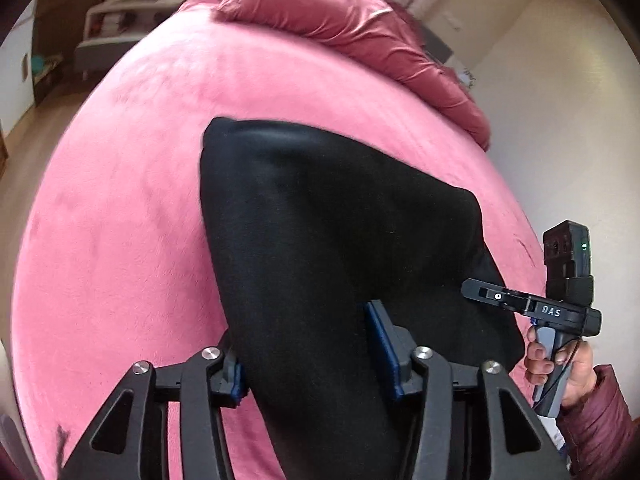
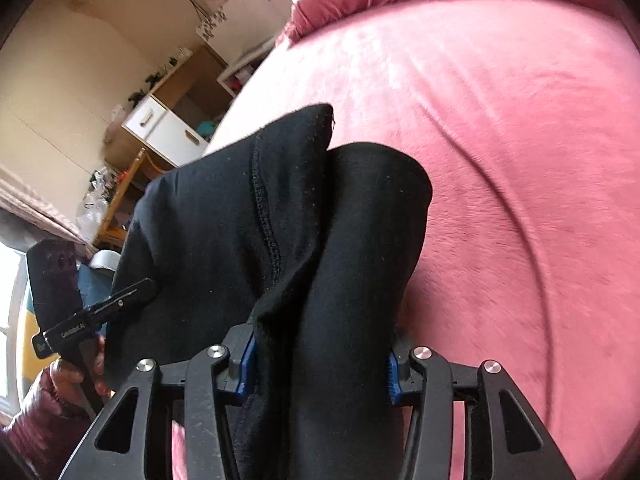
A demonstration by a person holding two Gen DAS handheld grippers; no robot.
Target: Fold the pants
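Left wrist view is showing my left gripper (image 1: 316, 354) angling downward at the lower middle of the frame, its blue pads (image 1: 382, 344) clamping a thick bunch of the black pants (image 1: 340, 216), which are draping over the pink bed cover (image 1: 120, 220). At the right edge my right hand (image 1: 560, 364) is gripping its handle, fingers curling round. Right wrist view is showing my right gripper (image 2: 320, 364) clamping the pants (image 2: 280, 220) too, the fabric filling the frame's centre and my left hand (image 2: 80, 372) sitting at lower left.
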